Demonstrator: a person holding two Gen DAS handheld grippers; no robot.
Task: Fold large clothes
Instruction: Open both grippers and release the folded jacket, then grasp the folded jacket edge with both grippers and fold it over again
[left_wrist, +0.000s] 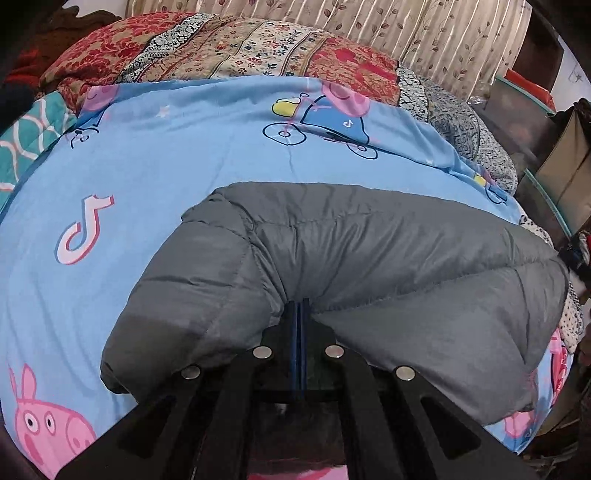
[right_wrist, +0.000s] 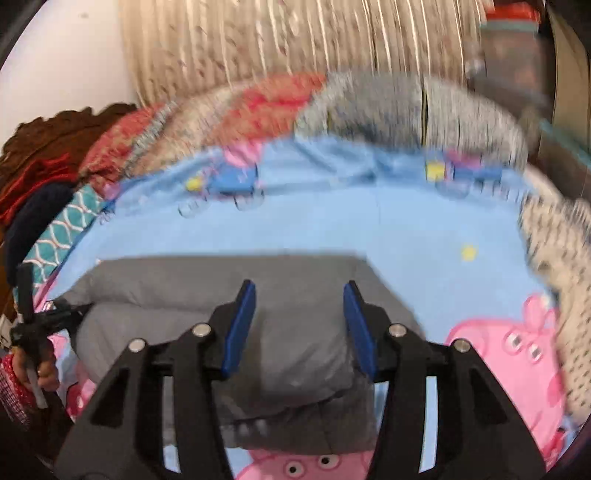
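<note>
- The left gripper (left_wrist: 300, 306) has its fingers closed together, pinching a fold of the grey jacket (left_wrist: 332, 266) at its near edge; the blue pads meet with fabric bunched around their tips.
- The right gripper (right_wrist: 299, 325) hovers over the jacket (right_wrist: 288, 354) with fingers spread wide, holding nothing.
- The jacket lies on the bed, on the blue cartoon sheet (left_wrist: 184, 166), towards the sheet's near edge. It looks already doubled into a thick padded bundle, so the folding seems well along.
- Risk, as a judgement: the pinch holds only a small tuck of slick, puffy fabric. A pull could slip it free, or drag the whole bundle across the sheet and undo the layers.
- Risk: the padding is springy. With the right fingers off it, the top layer may puff up or roll open when released.
- Risk: the sheet is loose and wrinkled and could ride along with any drag.
- Behind the sheet a patterned quilt (left_wrist: 229, 44) is heaped along the bed's far edge, with a curtain (left_wrist: 369, 22) beyond.
- Hard to make out: the right view is motion-blurred, so the jacket's seams and edges are vague there.
- Hidden: the jacket's near edge is cut off behind both grippers, and sleeves, hood or zip cannot be told apart.
- At the left edge of the right view, the hand (right_wrist: 40, 365) holding the other gripper shows only in part.
</note>
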